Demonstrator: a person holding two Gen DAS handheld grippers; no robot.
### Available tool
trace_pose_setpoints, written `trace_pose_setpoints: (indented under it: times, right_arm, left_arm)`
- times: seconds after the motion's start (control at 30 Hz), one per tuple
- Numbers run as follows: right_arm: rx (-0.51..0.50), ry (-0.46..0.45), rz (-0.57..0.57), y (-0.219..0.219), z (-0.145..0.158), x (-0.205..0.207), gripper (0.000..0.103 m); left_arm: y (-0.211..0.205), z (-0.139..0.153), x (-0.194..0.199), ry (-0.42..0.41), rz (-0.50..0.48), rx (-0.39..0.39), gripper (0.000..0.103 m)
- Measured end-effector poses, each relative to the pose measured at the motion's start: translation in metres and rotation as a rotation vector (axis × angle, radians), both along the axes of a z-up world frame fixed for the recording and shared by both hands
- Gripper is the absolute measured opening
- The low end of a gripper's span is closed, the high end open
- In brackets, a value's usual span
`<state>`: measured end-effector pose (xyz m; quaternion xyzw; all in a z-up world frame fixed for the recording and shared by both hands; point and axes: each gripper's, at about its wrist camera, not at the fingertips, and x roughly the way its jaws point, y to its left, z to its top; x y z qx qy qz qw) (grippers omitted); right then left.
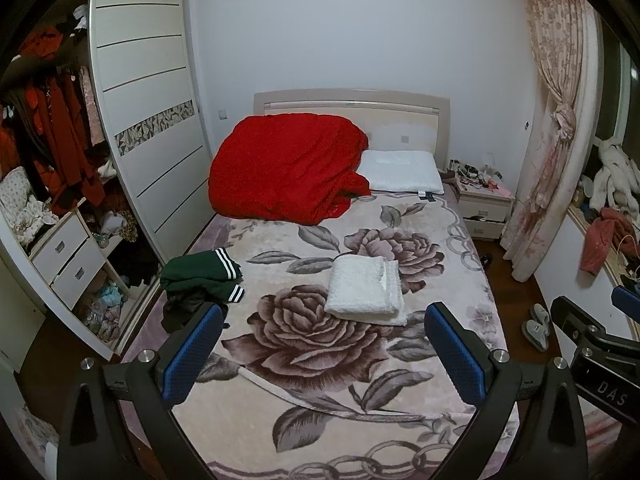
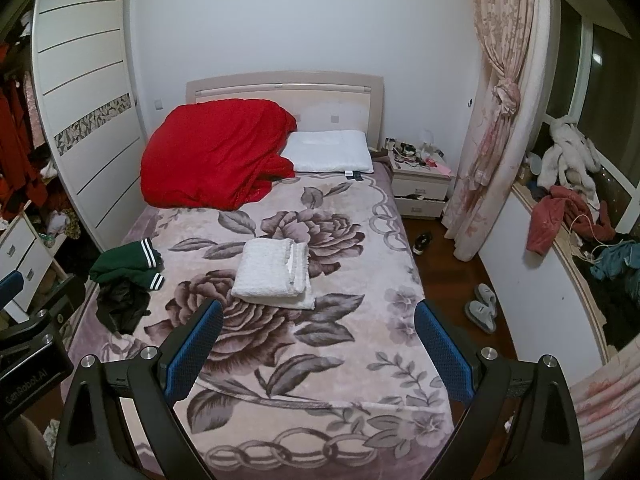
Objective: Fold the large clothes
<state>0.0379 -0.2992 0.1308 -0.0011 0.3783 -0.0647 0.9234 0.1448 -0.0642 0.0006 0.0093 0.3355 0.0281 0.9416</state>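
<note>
A folded white garment lies in the middle of the bed, also in the right wrist view. A crumpled green garment with white stripes lies at the bed's left edge on a black garment; both show in the right wrist view. My left gripper is open and empty above the bed's near end. My right gripper is open and empty beside it, also seen in the left wrist view.
A red quilt and a white pillow lie at the headboard. An open wardrobe stands left. A nightstand, a curtain, slippers and a cluttered window ledge are on the right.
</note>
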Motion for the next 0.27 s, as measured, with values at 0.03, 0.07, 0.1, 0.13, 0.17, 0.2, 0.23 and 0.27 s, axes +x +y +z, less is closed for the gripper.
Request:
trace_pose_setpoints:
  times: [0.03,0.07,0.1,0.13,0.17,0.2,0.23,0.27]
  right_arm:
    - [-0.002,-0.001,-0.001,-0.0002,-0.0003,-0.0011,0.098]
    - [0.000,-0.002,-0.004,-0.0014,-0.0010,-0.0054,0.098]
    - [0.001,-0.002,-0.004,-0.0014,-0.0013,-0.0056,0.098]
    - [0.000,-0.002,-0.002,0.0006,0.0002,-0.0021,0.098]
    - [0.001,-0.002,-0.001,0.0019,0.0010,0.0000,0.098]
    - [0.003,-0.003,-0.003,0.0011,0.0004,-0.0038,0.098]
    - [0.001,-0.003,-0.002,0.0027,0.0015,-0.0008,0.098]
    - [0.000,-0.003,-0.001,0.0039,0.0022,0.0011,0.098]
  left_arm:
    - [0.0000,-0.0001,-0.0001,-0.001,0.000,0.001,0.103]
    - [-0.0002,0.0005,0.0012,0.000,0.001,0.002,0.103]
    - [0.0001,-0.0003,-0.0004,0.000,0.000,-0.002,0.103]
    - [0.0001,-0.0003,-0.0004,-0.002,0.000,-0.003,0.103]
    - [0.0000,0.0005,-0.0004,-0.004,0.004,-0.005,0.103]
    - [0.0003,0.0015,-0.0009,-0.006,0.006,-0.007,0.103]
    - [0.0009,0.0023,-0.0006,-0.006,0.007,-0.008,0.103]
    - [0.0010,0.0028,-0.0001,-0.007,0.008,-0.008,0.103]
